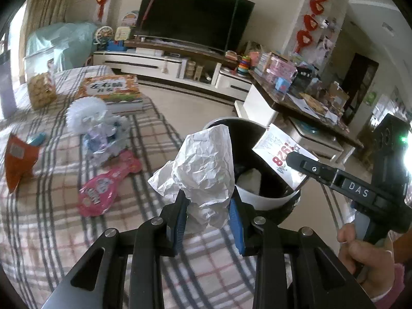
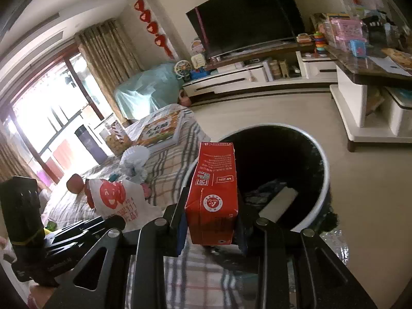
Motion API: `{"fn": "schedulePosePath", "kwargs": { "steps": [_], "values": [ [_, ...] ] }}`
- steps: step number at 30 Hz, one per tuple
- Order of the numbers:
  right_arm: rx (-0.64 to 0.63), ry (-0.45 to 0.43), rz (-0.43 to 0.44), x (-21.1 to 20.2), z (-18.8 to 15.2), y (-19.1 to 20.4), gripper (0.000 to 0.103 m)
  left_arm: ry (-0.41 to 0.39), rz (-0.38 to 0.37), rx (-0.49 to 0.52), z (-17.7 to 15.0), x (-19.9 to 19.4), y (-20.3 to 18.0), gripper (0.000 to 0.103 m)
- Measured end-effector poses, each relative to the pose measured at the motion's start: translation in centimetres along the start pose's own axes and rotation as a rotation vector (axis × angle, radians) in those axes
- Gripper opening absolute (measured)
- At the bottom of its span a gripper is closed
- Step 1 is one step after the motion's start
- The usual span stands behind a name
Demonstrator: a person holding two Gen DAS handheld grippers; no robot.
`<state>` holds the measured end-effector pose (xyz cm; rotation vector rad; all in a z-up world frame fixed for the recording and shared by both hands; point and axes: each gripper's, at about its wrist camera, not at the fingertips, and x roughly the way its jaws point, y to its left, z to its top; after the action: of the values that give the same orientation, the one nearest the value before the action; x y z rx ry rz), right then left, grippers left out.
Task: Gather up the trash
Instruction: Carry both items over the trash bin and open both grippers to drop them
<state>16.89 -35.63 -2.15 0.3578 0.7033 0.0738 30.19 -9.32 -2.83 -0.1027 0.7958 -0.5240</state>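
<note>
My left gripper is shut on a crumpled white paper, held at the near rim of the trash bin. The bin is white with a black liner and stands by the plaid table's edge. My right gripper is shut on a red carton, upright just over the bin's near left rim. The left wrist view shows that carton above the bin's right side. The right wrist view shows the paper, red-printed, at the lower left. A white scrap lies inside the bin.
On the plaid table lie a pink wrapper, an orange wrapper, purple wrappers, a white ruffled item, a book and a snack jar. A cluttered coffee table stands right, a TV cabinet behind.
</note>
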Motion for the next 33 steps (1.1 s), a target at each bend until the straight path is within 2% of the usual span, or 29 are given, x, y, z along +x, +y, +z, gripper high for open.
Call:
{"fn": "schedulePosePath", "kwargs": {
  "steps": [13,33],
  "values": [
    [0.033,-0.008,-0.044,-0.5,0.7,-3.0,0.031,0.026,-0.018,0.035,1.4,3.4,-2.5,0.029],
    [0.041,0.014,-0.064,0.6,1.7,-4.9,0.031,0.067,-0.017,0.047,3.2,7.8,-4.2,0.029]
  ]
}}
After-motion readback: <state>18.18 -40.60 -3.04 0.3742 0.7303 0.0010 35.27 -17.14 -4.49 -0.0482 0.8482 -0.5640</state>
